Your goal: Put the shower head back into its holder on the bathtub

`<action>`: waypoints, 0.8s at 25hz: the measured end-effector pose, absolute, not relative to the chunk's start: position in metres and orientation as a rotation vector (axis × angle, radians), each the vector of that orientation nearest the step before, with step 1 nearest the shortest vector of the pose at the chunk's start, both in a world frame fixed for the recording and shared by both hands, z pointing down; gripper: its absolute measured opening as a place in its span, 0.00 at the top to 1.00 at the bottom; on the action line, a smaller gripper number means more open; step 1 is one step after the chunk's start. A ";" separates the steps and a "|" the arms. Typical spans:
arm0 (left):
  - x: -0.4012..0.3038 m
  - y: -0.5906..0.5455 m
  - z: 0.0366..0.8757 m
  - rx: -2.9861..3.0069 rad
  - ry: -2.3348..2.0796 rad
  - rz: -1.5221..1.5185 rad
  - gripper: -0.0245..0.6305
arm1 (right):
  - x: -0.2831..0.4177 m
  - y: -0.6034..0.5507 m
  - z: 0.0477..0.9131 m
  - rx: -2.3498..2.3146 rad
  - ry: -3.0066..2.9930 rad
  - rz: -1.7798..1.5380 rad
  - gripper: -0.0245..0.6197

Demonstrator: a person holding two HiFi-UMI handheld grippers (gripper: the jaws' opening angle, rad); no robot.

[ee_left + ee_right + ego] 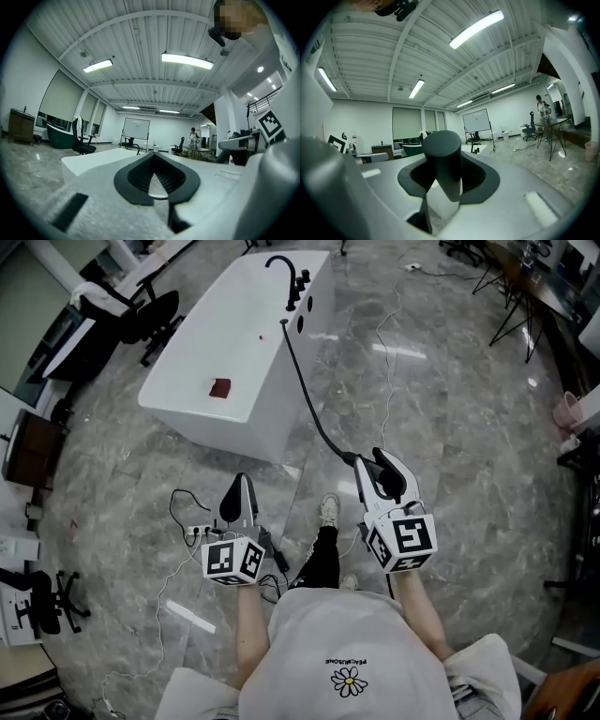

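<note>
A white bathtub point(192, 395) stands ahead on the marble floor, with a black faucet point(286, 273) and dark fittings point(306, 306) at its far end. From that end a black hose point(309, 399) runs down to the black shower head point(387, 474). My right gripper point(378, 479) is shut on it, and its thick black handle point(444, 161) stands between the jaws in the right gripper view. My left gripper point(239, 495) is shut and holds nothing, pointing level toward the tub point(91, 164). Both grippers are a step short of the tub.
A small red thing point(220, 387) lies inside the tub. A power strip with cables point(199, 532) lies on the floor by my left gripper. Office chairs point(150, 315) stand at the left, and tripod legs point(514, 306) at the top right. My shoe point(328, 510) is between the grippers.
</note>
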State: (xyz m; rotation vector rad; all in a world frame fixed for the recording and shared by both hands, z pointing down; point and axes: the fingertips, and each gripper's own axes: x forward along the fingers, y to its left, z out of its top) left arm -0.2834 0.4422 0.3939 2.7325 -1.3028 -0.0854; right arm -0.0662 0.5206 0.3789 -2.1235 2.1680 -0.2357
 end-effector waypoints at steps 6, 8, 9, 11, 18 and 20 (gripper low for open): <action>-0.243 0.336 0.420 2.696 -1.317 -0.019 0.96 | -0.043 0.394 0.371 -2.089 2.282 -0.236 0.77; -0.230 0.298 0.424 2.681 -1.297 -0.021 0.96 | -0.037 0.351 0.358 -2.073 2.310 -0.212 0.77; -0.223 0.280 0.425 2.681 -1.288 -0.019 0.96 | -0.034 0.331 0.351 -2.064 2.322 -0.192 0.77; -0.210 0.246 0.426 2.692 -1.272 0.001 0.96 | -0.028 0.292 0.336 -2.042 2.341 -0.146 0.77; -0.161 0.152 0.434 2.675 -1.217 0.035 0.96 | -0.005 0.181 0.346 -2.019 2.386 -0.171 0.78; -0.146 0.127 0.443 2.669 -1.233 0.070 0.96 | 0.006 0.148 0.355 -1.994 2.407 -0.198 0.78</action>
